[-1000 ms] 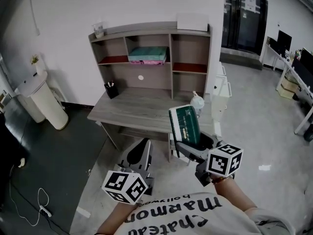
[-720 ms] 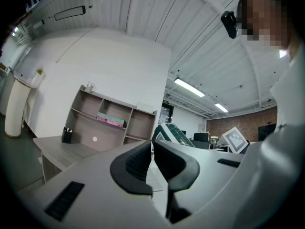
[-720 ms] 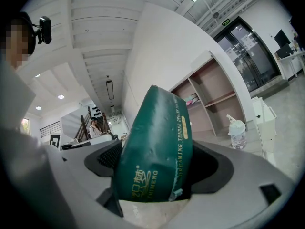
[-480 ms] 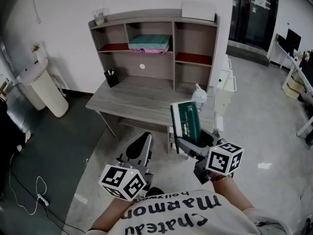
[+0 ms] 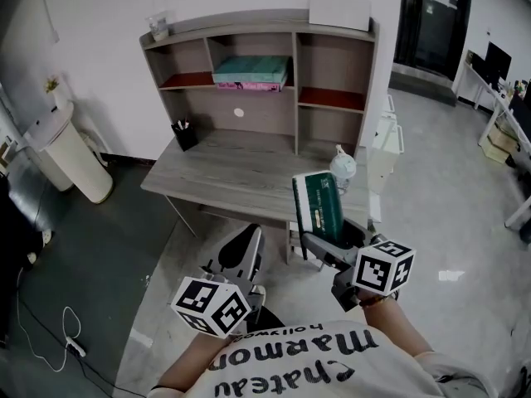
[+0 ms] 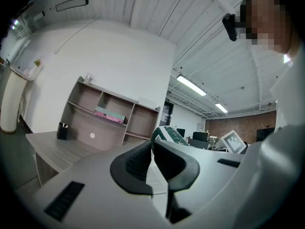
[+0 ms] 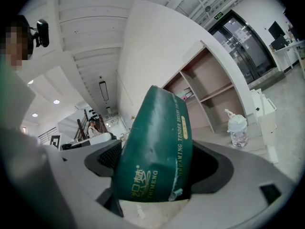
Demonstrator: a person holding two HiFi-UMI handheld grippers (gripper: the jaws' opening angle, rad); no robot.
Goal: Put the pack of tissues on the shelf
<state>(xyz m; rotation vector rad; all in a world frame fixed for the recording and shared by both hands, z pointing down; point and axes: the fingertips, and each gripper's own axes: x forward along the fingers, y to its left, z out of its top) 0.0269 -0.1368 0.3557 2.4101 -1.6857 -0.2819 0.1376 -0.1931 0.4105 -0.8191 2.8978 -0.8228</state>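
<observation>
A green pack of tissues (image 5: 319,206) (image 7: 157,147) stands upright in my right gripper (image 5: 328,240), which is shut on its lower end (image 7: 152,175). It hangs in front of the wooden desk (image 5: 224,181), at its right end. The shelf unit (image 5: 261,81) rises at the back of that desk, with several open compartments. My left gripper (image 5: 241,259) (image 6: 151,163) is lower and to the left, jaws shut with nothing between them. From the left gripper view the tissue pack (image 6: 169,133) shows just past the jaw tips.
A teal and pink box (image 5: 251,70) lies in the upper middle compartment. On the desk stand a black pen cup (image 5: 182,133) and a clear bottle (image 5: 343,169). A white box (image 5: 339,11) lies on top of the shelf. A white bin (image 5: 70,157) stands at left.
The view has moved slightly closer to the desk. My right gripper holds the pack in about the same place. The left gripper has shifted a little forward.
</observation>
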